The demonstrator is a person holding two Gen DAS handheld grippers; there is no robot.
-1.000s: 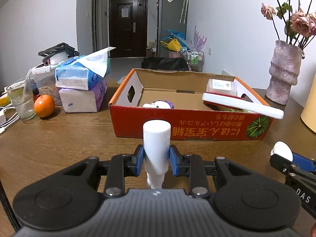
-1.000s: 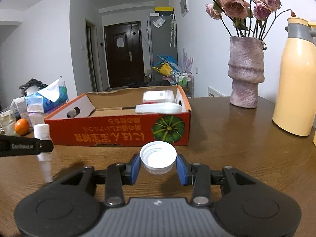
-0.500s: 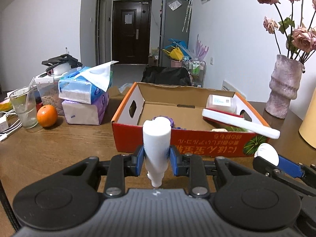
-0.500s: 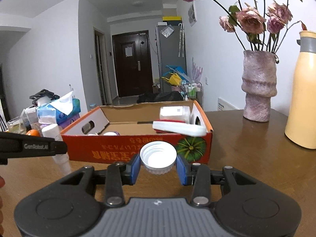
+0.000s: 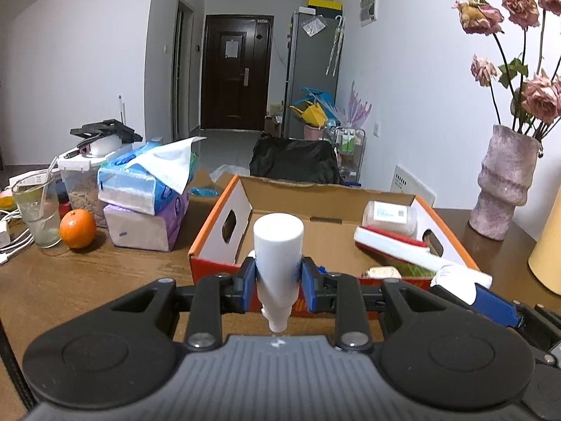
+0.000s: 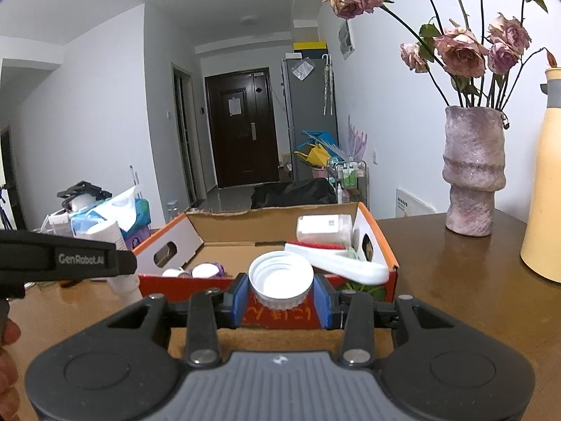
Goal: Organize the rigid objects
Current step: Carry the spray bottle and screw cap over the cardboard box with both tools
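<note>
A: White tube (image 5: 278, 263) orientation?
B: Long axis near upright, flat end up and tipped away from the camera, nozzle down. Left hand-held gripper (image 5: 277, 282) is clamped on its lower body, off the bench (image 5: 87, 280), just in front of the orange cardboard box (image 5: 224, 210).
A: The right one?
B: Right hand-held gripper (image 6: 280, 294) pinches a white screw cap (image 6: 280, 282), open side toward the camera, also at the box's front wall.
A: Readable text?
B: "GenRobot.AI" on the left gripper's finger (image 6: 82, 259). Box front print is upside down, illegible. Jar label (image 5: 387, 213) inside is too small.
</note>
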